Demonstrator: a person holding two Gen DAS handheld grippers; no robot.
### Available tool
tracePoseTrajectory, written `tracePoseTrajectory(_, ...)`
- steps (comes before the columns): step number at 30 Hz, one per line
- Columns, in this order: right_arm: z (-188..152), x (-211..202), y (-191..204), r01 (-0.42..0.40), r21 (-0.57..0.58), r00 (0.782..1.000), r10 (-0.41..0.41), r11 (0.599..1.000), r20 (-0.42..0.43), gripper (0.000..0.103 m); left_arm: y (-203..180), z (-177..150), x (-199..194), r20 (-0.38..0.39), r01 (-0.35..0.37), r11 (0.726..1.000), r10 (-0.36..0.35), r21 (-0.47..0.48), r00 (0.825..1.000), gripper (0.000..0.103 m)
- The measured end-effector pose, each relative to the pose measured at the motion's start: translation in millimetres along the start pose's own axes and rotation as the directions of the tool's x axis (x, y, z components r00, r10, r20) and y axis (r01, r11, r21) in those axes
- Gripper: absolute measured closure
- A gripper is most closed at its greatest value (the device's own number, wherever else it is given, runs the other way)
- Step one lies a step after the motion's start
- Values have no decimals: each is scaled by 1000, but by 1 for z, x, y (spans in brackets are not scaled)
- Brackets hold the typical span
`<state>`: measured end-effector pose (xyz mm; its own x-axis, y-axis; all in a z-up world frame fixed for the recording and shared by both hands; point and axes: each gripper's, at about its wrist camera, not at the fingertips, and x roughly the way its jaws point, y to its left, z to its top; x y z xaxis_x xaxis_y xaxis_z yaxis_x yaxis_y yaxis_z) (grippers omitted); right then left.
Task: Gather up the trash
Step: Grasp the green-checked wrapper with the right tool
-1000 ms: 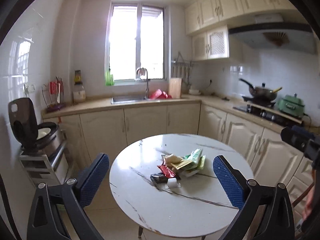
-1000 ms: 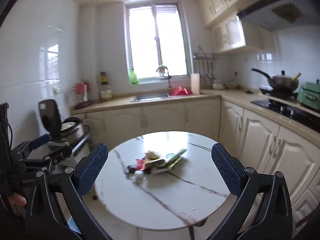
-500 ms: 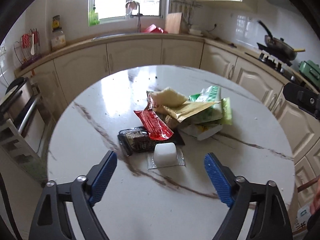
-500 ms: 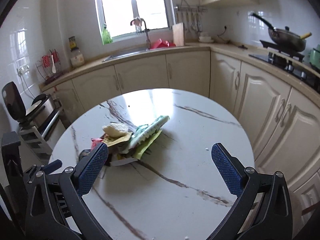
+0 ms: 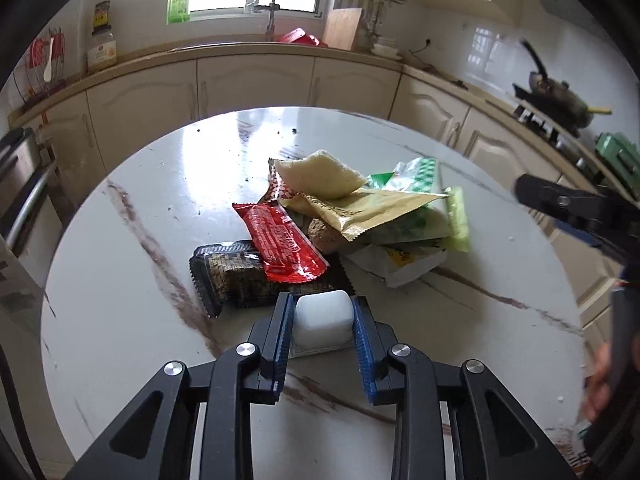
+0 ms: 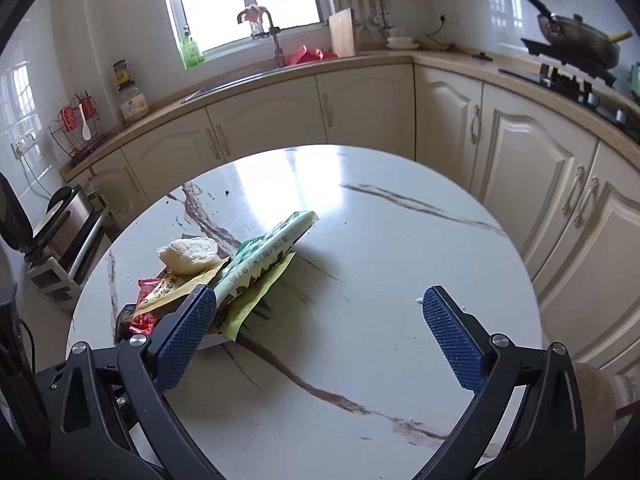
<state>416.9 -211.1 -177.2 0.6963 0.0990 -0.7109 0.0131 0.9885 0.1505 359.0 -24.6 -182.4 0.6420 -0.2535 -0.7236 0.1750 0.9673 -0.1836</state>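
Observation:
A heap of trash lies on the round marble table: a red wrapper, a dark packet, a gold wrapper, green wrappers and a bread piece. At its near edge sits a small white blister packet. My left gripper is closing on this packet, with both blue pads against its sides. My right gripper hangs open over the table. Nothing is between its fingers, and its left pad is beside the green wrappers.
Cream cabinets and a countertop curve behind and to the right of the table. A wok sits on the stove at the right, a sink under the window, and a metal rack stands left of the table.
Both grippers came down and closer to the table. The left jaws went from wide open to closed around the white blister packet. The right jaws stayed open.

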Motion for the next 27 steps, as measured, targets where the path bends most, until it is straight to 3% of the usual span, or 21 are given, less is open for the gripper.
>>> tracePoseTrajectory(6,11,21,13,-45,15,999,45,999,-22,0,15,-7,-37,73,57,998,-55,-27,996,78)
tracePoseTrajectory(11,25,56,31,-56,7,996,56,998,-63,1,42,-13,-64,115,9,998,-2,-60,993,78)
tracePoseTrajectory(16,32,95,35,-75,51,984,82,996,-156,24,78,-24,-85,128,-53,993,67,-109,989,77)
tracePoseTrajectory(18,31,106,34,-113,75,976,125,991,-180,45,92,-29,-92,127,-73,989,90,-129,988,77)
tracePoseTrajectory(19,30,109,34,-118,79,973,131,990,-190,51,96,-32,-96,126,-80,987,98,-140,987,77)
tracePoseTrajectory(20,29,112,34,-126,82,971,140,989,-192,64,101,-34,-98,124,-85,985,105,-152,987,77)
tracePoseTrajectory(23,28,108,34,-171,91,969,184,981,-163,73,116,-41,-108,120,-105,977,129,-187,984,77)
tracePoseTrajectory(27,33,78,35,-164,62,983,168,985,-68,85,134,-47,-123,128,-120,967,151,-224,980,77)
